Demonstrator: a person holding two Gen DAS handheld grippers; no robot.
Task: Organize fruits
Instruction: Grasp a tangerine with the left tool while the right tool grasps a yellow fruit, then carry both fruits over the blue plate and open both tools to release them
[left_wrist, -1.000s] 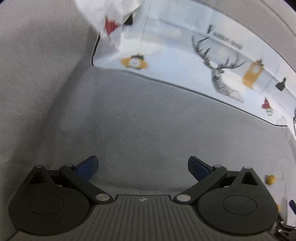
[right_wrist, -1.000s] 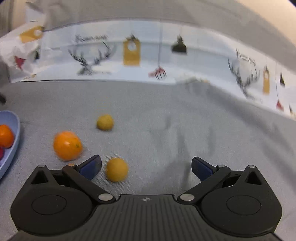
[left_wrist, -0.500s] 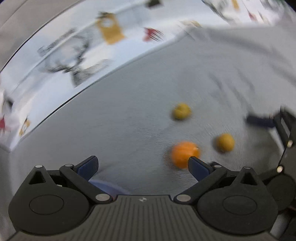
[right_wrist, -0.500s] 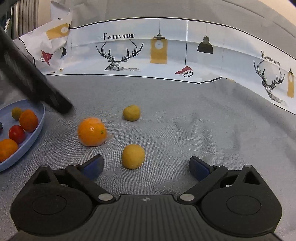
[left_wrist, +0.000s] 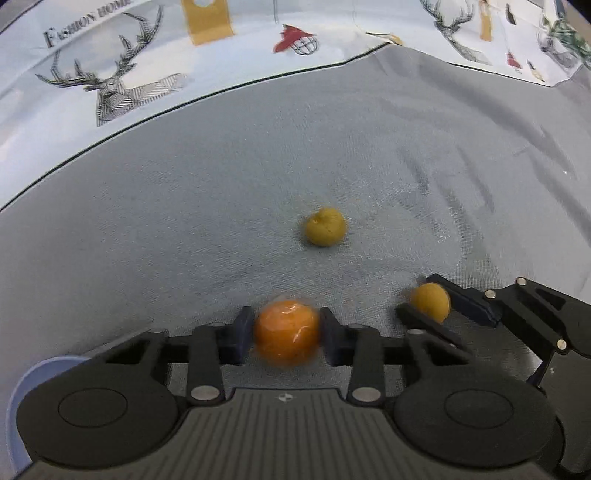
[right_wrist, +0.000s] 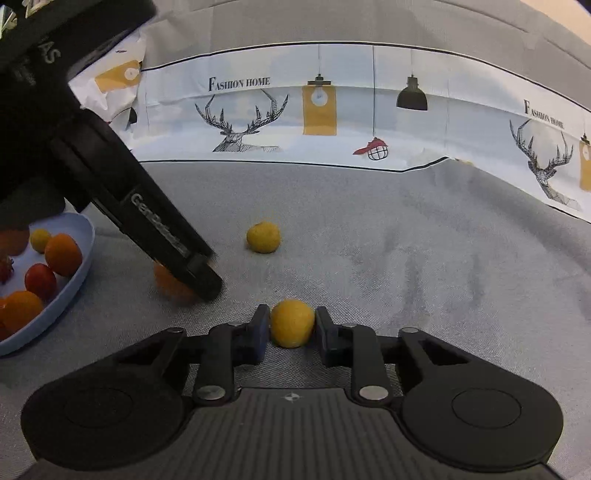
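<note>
An orange (left_wrist: 287, 341) in a clear wrap lies on the grey cloth between the pads of my left gripper (left_wrist: 287, 325), whose jaws are closing and touch it on both sides. My right gripper (right_wrist: 291, 323) is shut on a small yellow fruit (right_wrist: 292, 330), which rests on the cloth. A second small yellow fruit (right_wrist: 263, 237) lies loose farther off, apart from both grippers. In the right wrist view a black finger (right_wrist: 162, 229) of the left gripper covers most of the orange (right_wrist: 166, 286).
A light blue bowl (right_wrist: 79, 275) with several oranges and small red and yellow fruits sits at the left. A printed paper strip (right_wrist: 332, 110) with deer and lamps stands along the back of the grey cloth (right_wrist: 424, 258).
My left gripper swung from bare cloth over to the orange and its jaws came in around it. My right gripper's jaws went from wide apart to shut on the near yellow fruit.
</note>
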